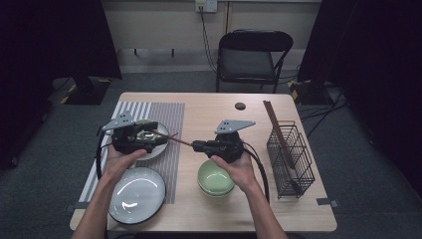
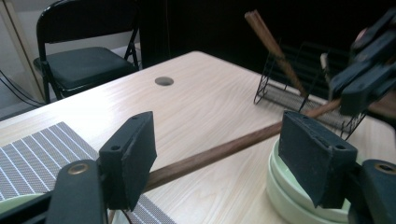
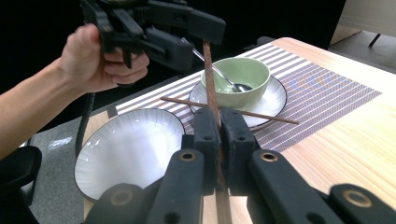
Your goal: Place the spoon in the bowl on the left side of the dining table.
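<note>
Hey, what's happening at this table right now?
A person works with two handheld grippers. The right gripper is clamped on a wooden chopstick, holding it out toward the left gripper, whose open jaws sit either side of the stick without pressing it. Another chopstick lies across the plate under a green bowl with a spoon. More chopsticks stand in the wire rack.

A dark brown wooden chopstick (image 3: 211, 88) hangs level above the striped placemat (image 3: 322, 88).
</note>
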Tool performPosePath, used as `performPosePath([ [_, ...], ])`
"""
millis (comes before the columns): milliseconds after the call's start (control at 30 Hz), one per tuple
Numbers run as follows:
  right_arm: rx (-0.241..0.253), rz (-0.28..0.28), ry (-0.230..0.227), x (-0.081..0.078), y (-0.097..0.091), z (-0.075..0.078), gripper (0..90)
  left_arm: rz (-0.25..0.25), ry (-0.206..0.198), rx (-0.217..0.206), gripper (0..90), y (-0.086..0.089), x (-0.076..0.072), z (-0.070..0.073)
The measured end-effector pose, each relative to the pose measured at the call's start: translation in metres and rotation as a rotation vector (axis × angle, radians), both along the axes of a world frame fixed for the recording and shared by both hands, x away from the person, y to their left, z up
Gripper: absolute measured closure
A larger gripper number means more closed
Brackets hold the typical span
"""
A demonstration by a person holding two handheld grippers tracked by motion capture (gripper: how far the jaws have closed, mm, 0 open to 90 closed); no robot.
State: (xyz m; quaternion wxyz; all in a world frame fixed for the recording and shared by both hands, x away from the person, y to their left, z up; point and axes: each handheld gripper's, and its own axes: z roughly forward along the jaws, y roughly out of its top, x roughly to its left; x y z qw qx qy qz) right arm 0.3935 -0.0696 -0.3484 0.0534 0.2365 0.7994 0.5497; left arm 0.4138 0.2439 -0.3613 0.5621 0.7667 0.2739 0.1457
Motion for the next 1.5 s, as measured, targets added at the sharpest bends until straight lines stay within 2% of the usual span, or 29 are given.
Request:
performPosePath([
  [100,-0.010,-0.007,-0.001,-0.001,-0.001,0.002,86.3,-0.008,-0.014,0.018,28.0,-0.004,-0.001,-0.002],
  [267,-0.004,-0.002,0.016,-0.001,-0.004,0.006,86.2,-0.041,-0.055,0.078,35.2,-0.006,-0.002,-0.005],
  [400,-0.022,-0.006,0.023,-0.001,-0.003,0.009,86.2,-0.041,-0.054,0.120,35.7,-0.007,-0.001,-0.008],
  [500,-0.027,-0.005,0.021,-0.001,-0.001,0.012,86.2,-0.056,-0.057,0.120,35.9,-0.006,-0.001,-0.011],
  [733,-0.039,0.005,0.028,0.000,0.000,0.017,86.3,-0.042,-0.061,0.159,44.1,-0.007,-0.001,-0.019],
  [867,-0.052,0.008,0.027,0.001,0.002,0.020,86.2,-0.042,-0.060,0.201,52.0,-0.010,-0.001,-0.022],
  [1033,-0.035,0.009,0.024,0.002,0.002,0.027,86.1,-0.067,-0.021,0.187,57.2,-0.010,0.000,-0.023],
  [1167,0.005,0.012,0.007,0.004,0.001,0.037,86.2,-0.106,-0.013,0.190,65.0,-0.014,-0.003,-0.024],
  [1300,0.034,0.015,-0.015,0.005,0.003,0.046,86.3,-0.130,0.010,0.167,68.9,-0.019,-0.005,-0.028],
  [1333,0.040,0.017,-0.020,0.005,0.004,0.047,86.2,-0.137,0.007,0.178,69.8,-0.020,-0.005,-0.028],
  [1500,0.078,0.012,-0.040,0.009,0.006,0.054,85.6,-0.186,0.028,0.167,74.9,-0.027,-0.011,-0.029],
])
